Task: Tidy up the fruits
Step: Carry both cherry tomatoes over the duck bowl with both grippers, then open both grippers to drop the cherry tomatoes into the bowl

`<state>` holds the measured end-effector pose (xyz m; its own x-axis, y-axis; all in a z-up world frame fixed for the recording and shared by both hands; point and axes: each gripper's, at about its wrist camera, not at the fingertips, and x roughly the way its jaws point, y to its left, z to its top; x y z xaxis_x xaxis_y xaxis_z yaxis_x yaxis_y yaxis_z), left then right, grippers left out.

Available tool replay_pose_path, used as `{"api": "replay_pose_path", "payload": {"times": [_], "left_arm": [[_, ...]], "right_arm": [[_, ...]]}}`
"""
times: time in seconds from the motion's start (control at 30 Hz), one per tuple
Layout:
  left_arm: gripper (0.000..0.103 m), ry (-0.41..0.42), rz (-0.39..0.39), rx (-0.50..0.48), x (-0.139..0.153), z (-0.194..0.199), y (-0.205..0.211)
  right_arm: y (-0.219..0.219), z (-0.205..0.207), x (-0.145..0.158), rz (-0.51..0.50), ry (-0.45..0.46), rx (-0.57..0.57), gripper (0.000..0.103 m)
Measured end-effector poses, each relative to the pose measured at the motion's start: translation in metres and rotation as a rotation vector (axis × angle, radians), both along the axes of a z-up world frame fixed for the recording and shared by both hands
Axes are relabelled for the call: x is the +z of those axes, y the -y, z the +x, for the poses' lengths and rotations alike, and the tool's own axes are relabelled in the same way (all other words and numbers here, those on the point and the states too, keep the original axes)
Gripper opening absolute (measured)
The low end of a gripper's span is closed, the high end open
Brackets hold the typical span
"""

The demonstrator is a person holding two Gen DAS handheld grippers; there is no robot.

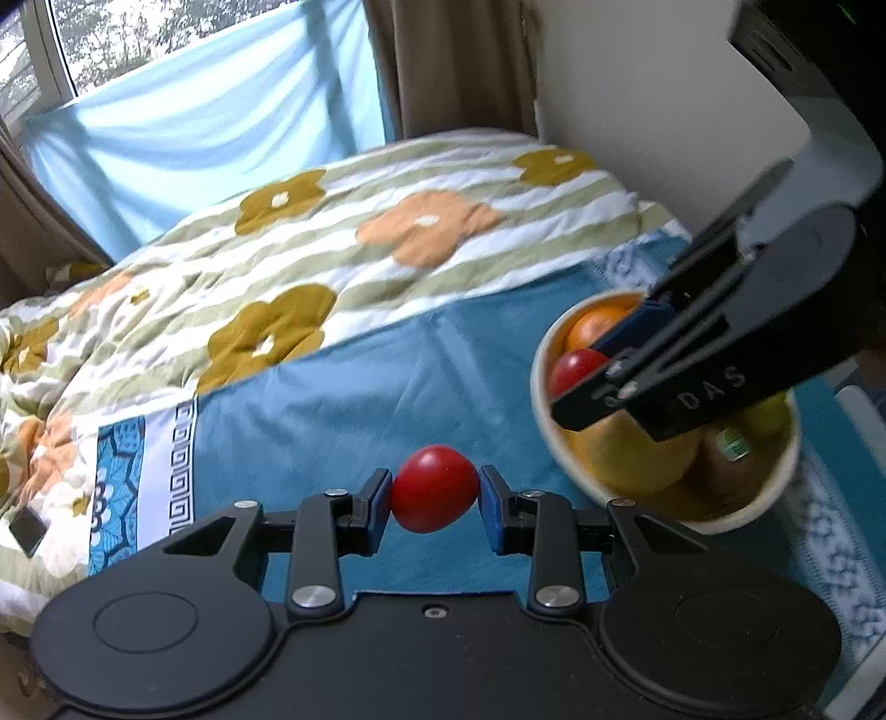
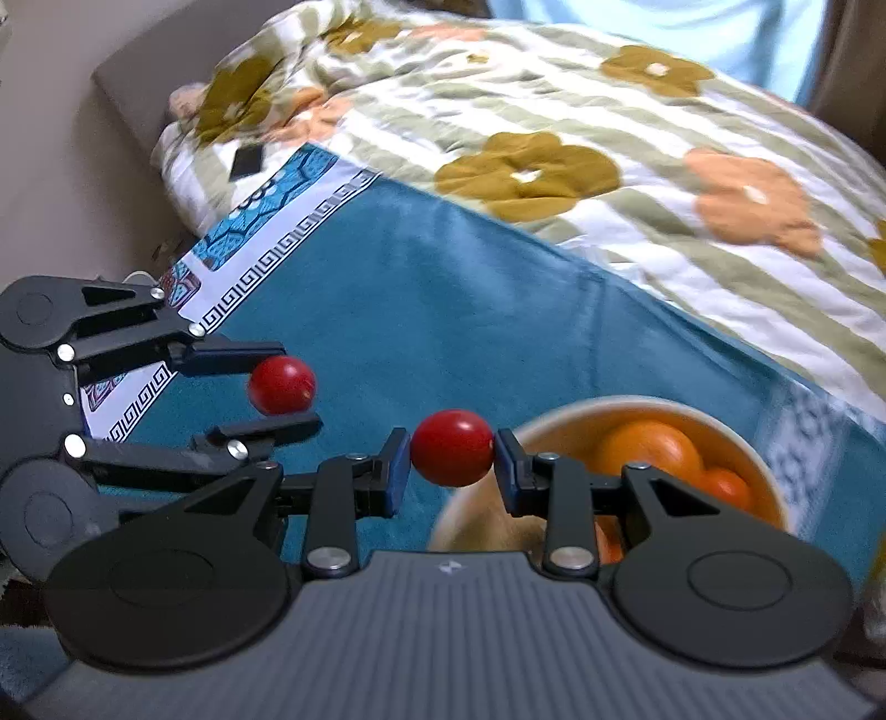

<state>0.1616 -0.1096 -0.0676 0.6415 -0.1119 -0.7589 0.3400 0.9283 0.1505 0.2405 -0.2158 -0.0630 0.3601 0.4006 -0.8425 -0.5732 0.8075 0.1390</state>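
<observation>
Daylight from a window (image 1: 66,50) falls past a pale blue cloth (image 1: 210,127) onto a bed, where a flowered quilt (image 1: 343,232) in white, green, mustard and orange lies beside a teal towel (image 1: 354,399) with a white key-pattern border. Far left on the quilt sits a small black flat object (image 1: 26,530), too small to name.

Left of centre, above the teal towel, the left gripper (image 1: 434,501) has its fingers (image 1: 376,504) pinching a small red tomato (image 1: 434,487) from both sides; the tomato is off the towel. In the right wrist view this same gripper (image 2: 279,387) comes in from the left edge, its tomato (image 2: 281,385) held between upper and lower pads.

Just right of it, the right gripper (image 2: 451,462) has its fingers (image 2: 396,471) clamped on a second red tomato (image 2: 451,447), held over the near rim of a cream bowl (image 2: 637,407).

Farthest right, the bowl stands on the towel near its patterned edge, holding oranges (image 2: 648,448), a yellow-green fruit (image 1: 769,415) and a brown stickered fruit (image 1: 725,476).
</observation>
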Motion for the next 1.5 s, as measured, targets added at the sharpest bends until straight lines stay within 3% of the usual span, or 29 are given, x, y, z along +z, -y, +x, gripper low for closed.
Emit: {"api": "replay_pose_path", "payload": {"times": [0.27, 0.6, 0.83, 1.07, 1.13, 1.2, 1.27, 1.5], "left_arm": [[0.037, 0.022, -0.035, -0.059, 0.018, -0.002, 0.030], [0.037, -0.004, -0.079, -0.132, 0.014, 0.027, 0.059], [0.037, -0.050, -0.077, -0.124, -0.004, 0.060, 0.070], [0.038, -0.120, -0.075, -0.122, -0.024, 0.081, 0.072], [0.043, -0.133, -0.087, -0.115, -0.027, 0.084, 0.070], [0.075, -0.121, -0.108, -0.115, -0.024, 0.083, 0.068], [0.085, -0.084, -0.126, -0.114, -0.017, 0.080, 0.064], [0.085, -0.080, -0.153, -0.056, -0.008, 0.071, 0.042]], "right_arm": [[0.056, -0.031, 0.021, 0.010, 0.051, -0.141, 0.047], [0.121, -0.042, 0.026, 0.023, 0.067, -0.319, 0.047], [0.140, -0.030, 0.024, 0.052, 0.075, -0.402, 0.047], [0.134, -0.010, 0.017, 0.062, 0.076, -0.413, 0.047], [0.131, -0.006, 0.015, 0.066, 0.070, -0.412, 0.047], [0.128, -0.003, 0.012, 0.070, 0.067, -0.414, 0.047], [0.126, -0.001, 0.011, 0.075, 0.066, -0.415, 0.047], [0.120, 0.009, 0.007, 0.073, 0.059, -0.410, 0.047]]}}
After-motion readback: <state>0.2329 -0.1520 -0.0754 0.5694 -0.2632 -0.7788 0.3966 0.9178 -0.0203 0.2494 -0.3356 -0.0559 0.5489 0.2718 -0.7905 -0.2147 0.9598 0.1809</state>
